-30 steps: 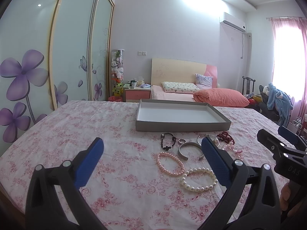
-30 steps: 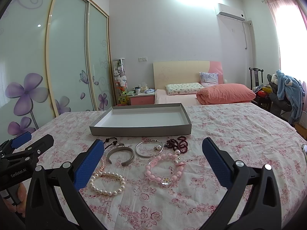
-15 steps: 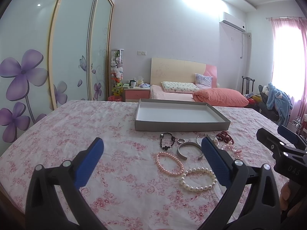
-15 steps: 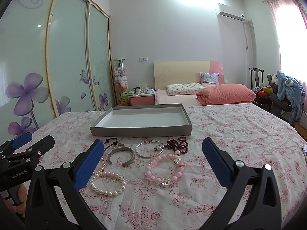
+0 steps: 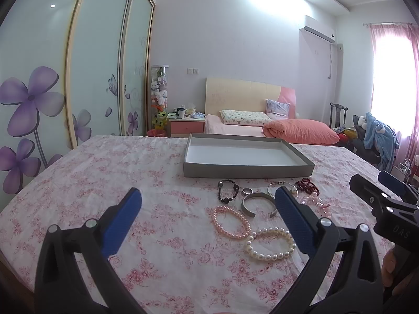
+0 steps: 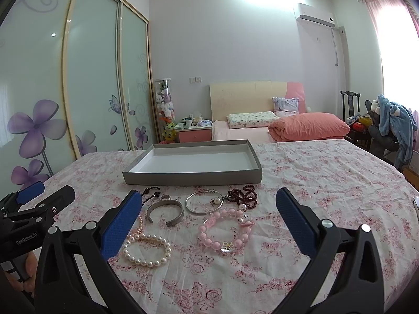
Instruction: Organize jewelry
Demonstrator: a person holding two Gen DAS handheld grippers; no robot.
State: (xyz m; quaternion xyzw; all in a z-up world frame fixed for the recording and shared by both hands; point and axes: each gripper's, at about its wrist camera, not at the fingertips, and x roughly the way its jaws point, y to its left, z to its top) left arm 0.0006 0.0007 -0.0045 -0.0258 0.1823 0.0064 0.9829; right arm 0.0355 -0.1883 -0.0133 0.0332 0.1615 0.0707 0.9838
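Note:
A grey tray (image 5: 248,170) (image 6: 193,178) with a white floor stands empty on the floral cloth. In front of it lie several bracelets: a white pearl one (image 5: 269,244) (image 6: 146,250), a small pink pearl one (image 5: 231,222), a chunky pink bead one (image 6: 225,230), a grey cuff (image 5: 258,204) (image 6: 165,211), a silver bangle (image 6: 204,203), a dark red bead one (image 6: 243,198), a black bead one (image 5: 227,194) and a ring (image 5: 247,190). My left gripper (image 5: 208,204) is open and empty, left of the jewelry. My right gripper (image 6: 209,204) is open and empty, above the bracelets.
The table is covered with a pink floral cloth (image 5: 104,172). Behind it are a bed (image 6: 262,128), a pink nightstand (image 5: 186,127), a sliding wardrobe (image 5: 78,78) on the left and a chair with clothes (image 6: 392,125) on the right.

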